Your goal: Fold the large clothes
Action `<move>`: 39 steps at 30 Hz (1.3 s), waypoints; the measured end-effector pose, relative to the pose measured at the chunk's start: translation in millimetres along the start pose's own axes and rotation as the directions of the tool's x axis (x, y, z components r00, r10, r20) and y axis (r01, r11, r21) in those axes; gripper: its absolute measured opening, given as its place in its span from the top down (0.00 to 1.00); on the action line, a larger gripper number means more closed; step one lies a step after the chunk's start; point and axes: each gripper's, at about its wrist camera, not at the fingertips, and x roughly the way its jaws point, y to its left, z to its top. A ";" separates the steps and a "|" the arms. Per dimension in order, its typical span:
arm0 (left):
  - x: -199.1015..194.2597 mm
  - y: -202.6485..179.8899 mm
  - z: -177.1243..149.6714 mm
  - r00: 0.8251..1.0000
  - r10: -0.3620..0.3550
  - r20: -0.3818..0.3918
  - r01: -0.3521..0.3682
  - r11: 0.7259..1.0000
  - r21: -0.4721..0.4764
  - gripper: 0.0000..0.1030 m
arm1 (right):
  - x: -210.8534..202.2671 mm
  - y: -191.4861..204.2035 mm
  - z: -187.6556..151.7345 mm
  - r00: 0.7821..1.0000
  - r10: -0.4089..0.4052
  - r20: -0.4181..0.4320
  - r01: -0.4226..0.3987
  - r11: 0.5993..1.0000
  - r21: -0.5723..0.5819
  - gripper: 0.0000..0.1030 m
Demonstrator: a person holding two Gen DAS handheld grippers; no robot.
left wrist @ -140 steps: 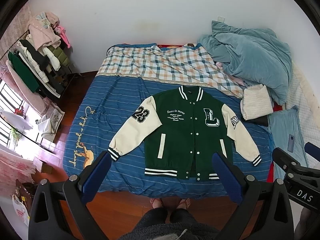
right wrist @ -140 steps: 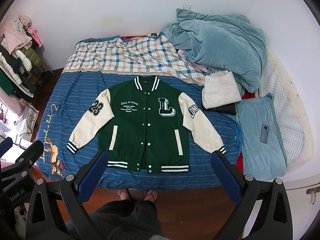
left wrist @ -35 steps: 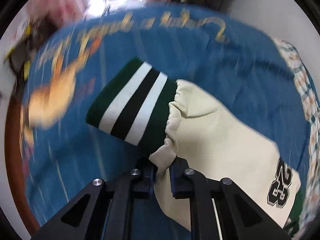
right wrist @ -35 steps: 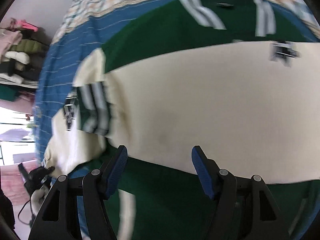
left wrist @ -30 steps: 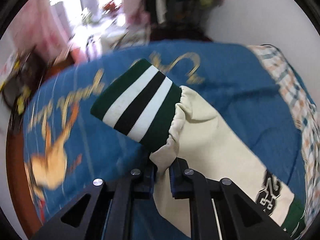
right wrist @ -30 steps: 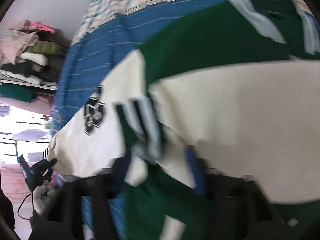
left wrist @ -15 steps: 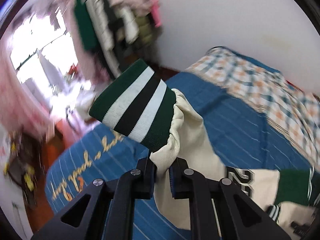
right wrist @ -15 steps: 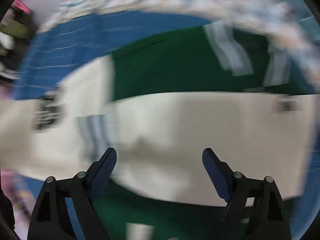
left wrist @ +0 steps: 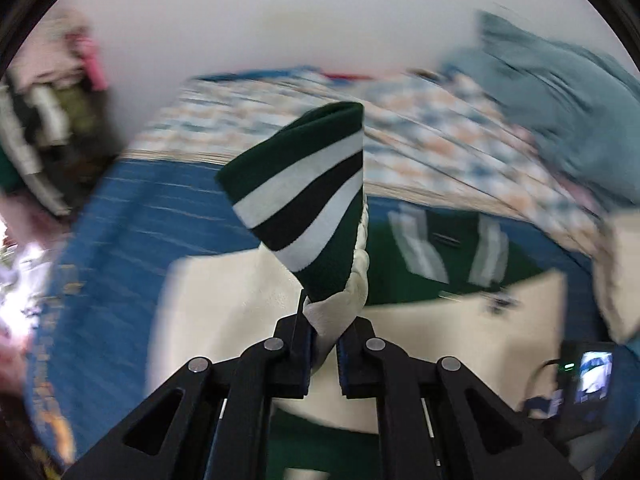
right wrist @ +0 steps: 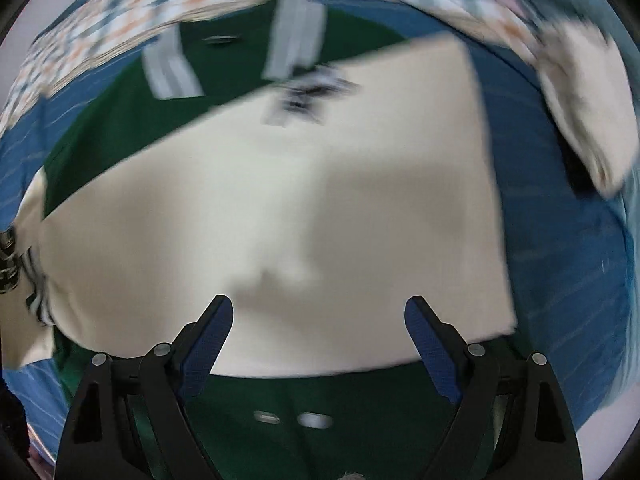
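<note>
Left tongs (left wrist: 323, 344) clamped tight on the cream sleeve (left wrist: 336, 300) just below its striped cuff (left wrist: 304, 196); cuff lifted clear of the bed (left wrist: 132, 216), standing up toward 12 o'clock in the left wrist view, green with white and black bands. Beyond it, toward 2 o'clock, the jacket (left wrist: 400, 272) flat on the blue sheet, striped collar (left wrist: 448, 244) showing. Checked blanket (left wrist: 400, 128) further off at 12 o'clock, teal duvet (left wrist: 560, 92) at 2 o'clock, clothes rack (left wrist: 52, 120) at 10 o'clock, all blurred. Right tongs (right wrist: 319, 326) wide open, gripping nothing, pointing down above the jacket (right wrist: 340, 420). Second sleeve (right wrist: 280, 232) laid across the green body, filling the middle of the right wrist view, its patch (right wrist: 308, 96) smeared at 12 o'clock. Green hem area with two snaps (right wrist: 294, 419) at 6 o'clock, between the tong arms. Collar (right wrist: 236, 56) at 11 o'clock, white folded cloth (right wrist: 584, 120) at 2 o'clock on the bed (right wrist: 560, 240). Contact between open pads (right wrist: 208, 340) and fabric impossible to tell through the blur.
</note>
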 end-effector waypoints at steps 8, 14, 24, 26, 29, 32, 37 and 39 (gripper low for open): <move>73.7 -180.0 -54.1 0.966 -0.165 -0.197 0.204 0.960 0.193 0.88 | 7.8 -138.1 -37.9 0.998 0.014 -0.065 -0.003 0.986 0.167 0.13; 83.4 -209.1 -81.9 0.942 -0.197 -0.270 0.258 0.943 0.211 0.10 | -2.6 -193.2 -61.5 0.994 0.077 -0.073 -0.057 0.968 0.243 0.13; 36.9 -113.4 -100.5 0.959 -0.101 -0.265 0.127 0.988 0.083 0.07 | -22.6 -226.7 -24.2 0.949 0.315 -0.002 -0.299 0.904 0.306 0.13; 19.3 -61.9 -122.3 0.963 0.021 -0.268 -0.005 0.998 0.059 0.07 | -11.7 -229.5 -23.2 0.948 0.317 -0.042 -0.295 0.918 0.266 0.13; 0.1 16.2 -169.1 0.932 0.179 -0.315 -0.175 0.984 0.040 0.07 | 2.9 -233.1 -35.8 0.946 0.306 -0.109 -0.280 0.938 0.203 0.13; -8.2 77.6 -224.4 0.878 0.246 -0.411 -0.260 0.965 0.024 0.08 | 16.1 -235.7 -62.2 0.937 0.303 -0.174 -0.275 0.947 0.167 0.13; 8.8 117.2 -287.0 0.826 0.071 -0.558 -0.175 0.975 -0.135 0.08 | 42.9 -239.7 -108.3 0.915 0.296 -0.274 -0.259 0.952 0.165 0.13; 21.9 116.8 -296.4 0.818 0.029 -0.574 -0.160 0.971 -0.178 0.08 | 47.6 -239.1 -118.1 0.912 0.294 -0.286 -0.257 0.953 0.160 0.13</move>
